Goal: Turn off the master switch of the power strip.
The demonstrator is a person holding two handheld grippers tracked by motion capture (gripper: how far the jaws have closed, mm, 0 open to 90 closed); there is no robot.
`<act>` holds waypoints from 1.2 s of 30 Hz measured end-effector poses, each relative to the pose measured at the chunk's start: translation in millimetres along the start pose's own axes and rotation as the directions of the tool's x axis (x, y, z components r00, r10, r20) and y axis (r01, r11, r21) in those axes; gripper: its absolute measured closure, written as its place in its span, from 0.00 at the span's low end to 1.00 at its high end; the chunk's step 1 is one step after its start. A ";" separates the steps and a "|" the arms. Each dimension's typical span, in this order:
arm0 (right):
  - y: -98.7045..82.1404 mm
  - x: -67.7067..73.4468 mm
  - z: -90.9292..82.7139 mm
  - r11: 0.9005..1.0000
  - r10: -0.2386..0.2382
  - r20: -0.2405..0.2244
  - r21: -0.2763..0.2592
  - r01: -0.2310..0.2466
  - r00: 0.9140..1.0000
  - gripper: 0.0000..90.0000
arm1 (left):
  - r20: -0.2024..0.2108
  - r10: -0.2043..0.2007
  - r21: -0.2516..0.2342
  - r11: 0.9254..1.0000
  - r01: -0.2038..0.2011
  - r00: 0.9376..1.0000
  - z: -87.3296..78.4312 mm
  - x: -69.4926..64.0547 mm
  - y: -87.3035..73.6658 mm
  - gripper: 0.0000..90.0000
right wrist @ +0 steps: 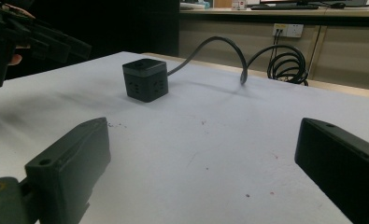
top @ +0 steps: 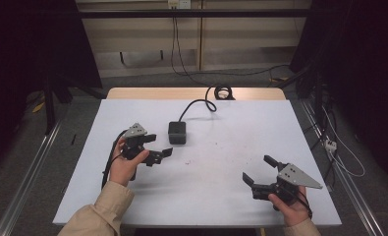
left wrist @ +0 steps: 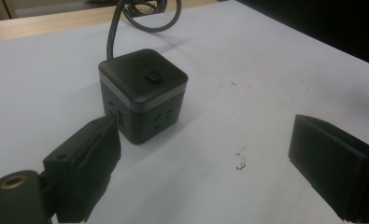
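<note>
High view, one power cube (top: pixel 177 132), one cable (top: pixel 201 102), two tools gaping, left tool (top: pixel 160 146), right tool (top: pixel 260 169).

You see a white table (top: pixel 231 196) with small dark specks (left wrist: pixel 240 161) on it. Behind it, a wall socket (right wrist: pixel 287 30) sits on the beige wall (top: pixel 240 44).

A white table (top: pixel 231 196) stands on grey floor (top: pixel 24 162). Behind it runs a beige wall (top: pixel 240 44) with a socket (right wrist: pixel 287 30); dark curtains (top: pixel 368 49) flank both sides.
</note>
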State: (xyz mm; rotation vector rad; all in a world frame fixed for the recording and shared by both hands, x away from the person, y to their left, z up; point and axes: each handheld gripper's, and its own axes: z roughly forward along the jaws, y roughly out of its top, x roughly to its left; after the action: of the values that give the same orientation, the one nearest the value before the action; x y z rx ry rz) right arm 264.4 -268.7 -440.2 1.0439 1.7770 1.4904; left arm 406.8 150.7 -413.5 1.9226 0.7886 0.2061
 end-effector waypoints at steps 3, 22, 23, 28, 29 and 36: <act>-0.4 -0.2 -0.4 1.000 0.001 0.002 0.001 -0.001 1.000 0.03 | -0.002 0.000 0.001 1.000 0.000 1.000 -4.6 0.6 -5.9 0.10; -0.5 -0.2 -1.1 1.000 -0.002 0.004 0.004 0.002 1.000 0.03 | -0.050 0.022 -0.009 1.000 -0.022 0.999 -38.3 1.8 -33.8 0.12; -0.3 -0.2 -1.3 1.000 -0.002 0.005 0.003 0.002 1.000 0.03 | -0.054 0.025 -0.007 1.000 -0.025 0.998 -40.8 2.4 -35.3 0.12; -1.0 -1.0 -1.6 1.000 0.002 0.008 0.005 -0.002 1.000 0.03 | -0.066 0.022 -0.010 1.000 -0.022 0.998 -53.8 4.1 -43.1 0.12; -1.0 -0.8 -1.5 1.000 0.001 0.006 0.006 -0.001 1.000 0.03 | -0.064 0.015 -0.012 1.000 -0.016 0.998 -55.9 3.9 -44.4 0.12; -1.4 -0.2 -0.9 1.000 -0.002 0.004 0.011 0.002 1.000 0.03 | -0.071 0.019 -0.028 0.999 -0.021 0.997 -68.9 2.5 -50.6 0.12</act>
State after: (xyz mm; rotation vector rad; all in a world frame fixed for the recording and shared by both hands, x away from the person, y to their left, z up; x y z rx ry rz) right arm 263.5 -269.5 -441.4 1.0496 1.7855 1.4780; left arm 354.8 217.8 -424.2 1.9056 0.8098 0.2978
